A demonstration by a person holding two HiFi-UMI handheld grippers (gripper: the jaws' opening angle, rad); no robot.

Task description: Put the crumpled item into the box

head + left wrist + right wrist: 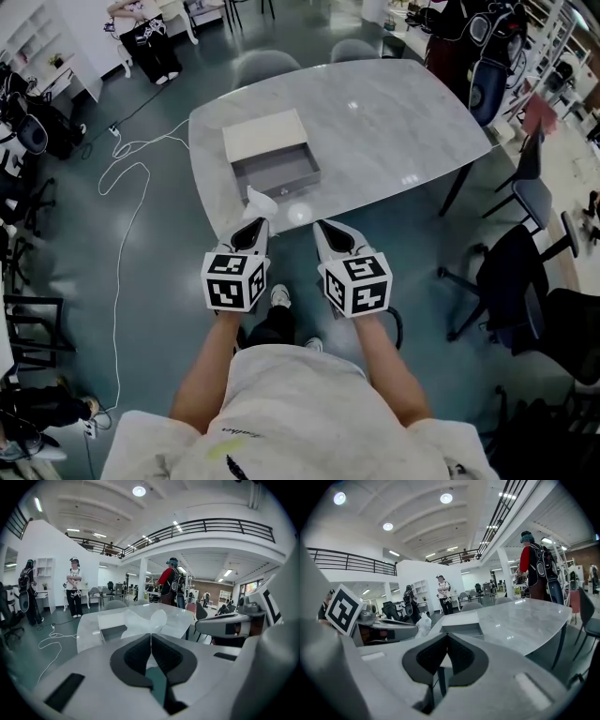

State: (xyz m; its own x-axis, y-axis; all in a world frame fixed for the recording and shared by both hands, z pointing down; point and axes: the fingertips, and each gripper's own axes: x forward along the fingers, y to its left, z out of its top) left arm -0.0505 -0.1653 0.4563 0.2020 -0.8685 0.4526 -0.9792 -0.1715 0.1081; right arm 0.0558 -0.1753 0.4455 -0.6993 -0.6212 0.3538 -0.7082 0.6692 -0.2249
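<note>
A grey open box (277,172) with a pale lid (263,135) lying behind it sits on the marble table (394,122) near its front edge. A white crumpled item (260,201) sticks out of my left gripper (251,225), which is shut on it just short of the box. In the left gripper view the crumpled item (140,619) rises above the closed left gripper (151,635), with the box (112,631) beyond it. My right gripper (322,228) is shut and holds nothing. In the right gripper view the right gripper (447,637) points at the box (461,624), and the crumpled item (424,623) shows at the left.
Two grey chairs (267,64) stand behind the table, and dark chairs (525,272) stand to the right. A white cable (127,178) trails on the floor at the left. People (74,590) stand in the room beyond the table.
</note>
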